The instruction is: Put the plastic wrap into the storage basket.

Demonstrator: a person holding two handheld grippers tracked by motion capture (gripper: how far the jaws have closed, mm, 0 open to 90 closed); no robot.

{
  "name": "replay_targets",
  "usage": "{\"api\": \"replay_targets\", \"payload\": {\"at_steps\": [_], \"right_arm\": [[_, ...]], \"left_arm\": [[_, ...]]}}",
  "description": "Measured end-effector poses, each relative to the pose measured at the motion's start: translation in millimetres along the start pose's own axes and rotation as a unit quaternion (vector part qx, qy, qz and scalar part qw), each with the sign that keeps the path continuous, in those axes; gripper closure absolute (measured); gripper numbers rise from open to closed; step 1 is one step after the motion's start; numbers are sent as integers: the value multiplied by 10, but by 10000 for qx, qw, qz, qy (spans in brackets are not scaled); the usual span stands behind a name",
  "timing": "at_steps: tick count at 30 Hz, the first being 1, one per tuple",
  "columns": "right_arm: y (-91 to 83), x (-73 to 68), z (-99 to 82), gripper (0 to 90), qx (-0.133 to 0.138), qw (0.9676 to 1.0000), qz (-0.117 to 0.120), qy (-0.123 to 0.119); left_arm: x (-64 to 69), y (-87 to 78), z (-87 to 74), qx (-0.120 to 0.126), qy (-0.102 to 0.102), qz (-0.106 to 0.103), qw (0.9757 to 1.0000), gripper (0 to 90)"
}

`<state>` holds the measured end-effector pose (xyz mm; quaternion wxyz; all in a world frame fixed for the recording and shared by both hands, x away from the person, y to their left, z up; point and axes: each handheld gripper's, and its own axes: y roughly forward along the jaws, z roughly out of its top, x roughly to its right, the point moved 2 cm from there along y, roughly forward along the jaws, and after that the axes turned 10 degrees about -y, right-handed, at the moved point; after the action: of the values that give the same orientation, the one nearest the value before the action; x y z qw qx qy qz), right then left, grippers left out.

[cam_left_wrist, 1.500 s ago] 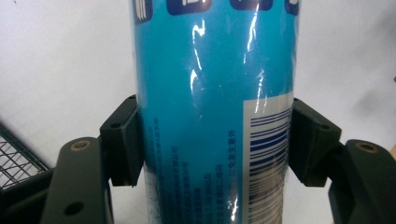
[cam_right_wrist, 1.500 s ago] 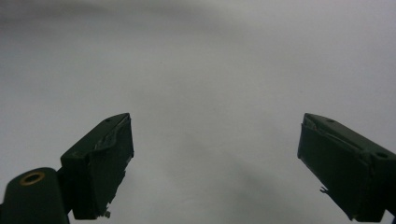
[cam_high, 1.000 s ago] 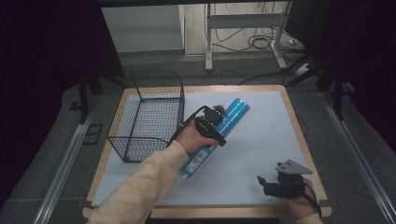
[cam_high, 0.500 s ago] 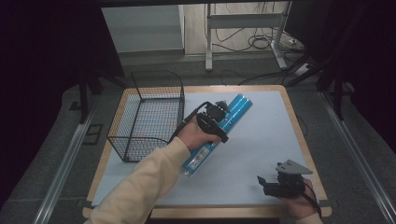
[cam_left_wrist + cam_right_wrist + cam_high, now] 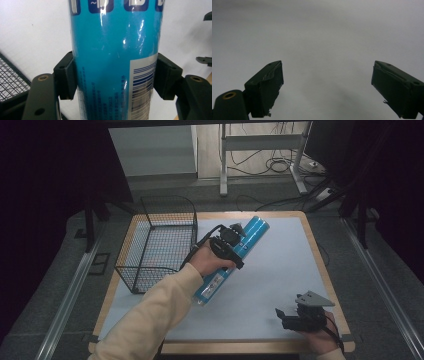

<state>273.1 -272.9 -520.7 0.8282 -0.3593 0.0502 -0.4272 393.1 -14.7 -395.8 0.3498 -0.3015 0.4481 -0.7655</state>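
High view shows our left claw (image 5: 235,241) squeezing the long blue tube (image 5: 252,231) around its middle, beside the wire basket (image 5: 155,245), maybe for dropping in, while our right claw (image 5: 292,316) rests wide open, holding nothing, on the bench (image 5: 280,265).

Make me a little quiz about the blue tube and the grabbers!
1. True or false: the left gripper is shut on the blue tube.
2. The wire basket sits on which side of the tube in the high view? A) left B) right
3. Fill in: the right gripper has its jaws ____ above the white table.

Key: 1 true; 2 A; 3 open.
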Motion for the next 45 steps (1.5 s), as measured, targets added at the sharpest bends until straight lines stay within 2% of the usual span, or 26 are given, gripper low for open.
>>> {"api": "replay_targets", "payload": {"at_steps": [7, 8, 18, 23, 34, 45], "right_arm": [[-4, 2, 0, 109, 7, 10000, 7, 10], [-4, 2, 0, 109, 7, 10000, 7, 10], [-5, 3, -1, 109, -7, 10000, 16, 40], [-5, 8, -5, 109, -4, 10000, 3, 25], [-5, 15, -3, 110, 0, 10000, 5, 49], [-9, 13, -2, 110, -10, 10000, 21, 55]], "left_arm": [[-12, -76, 61, 7, 49, 56, 10000, 314], [-8, -76, 66, 60, -6, 42, 10000, 314], [-52, -166, 169, -55, 68, 155, 9998, 314], [-76, -232, 241, 9, 73, 287, 9996, 314], [-151, -340, 375, -4, 49, 364, 9993, 314], [-241, -488, 522, 120, 36, 477, 9988, 314]]}}
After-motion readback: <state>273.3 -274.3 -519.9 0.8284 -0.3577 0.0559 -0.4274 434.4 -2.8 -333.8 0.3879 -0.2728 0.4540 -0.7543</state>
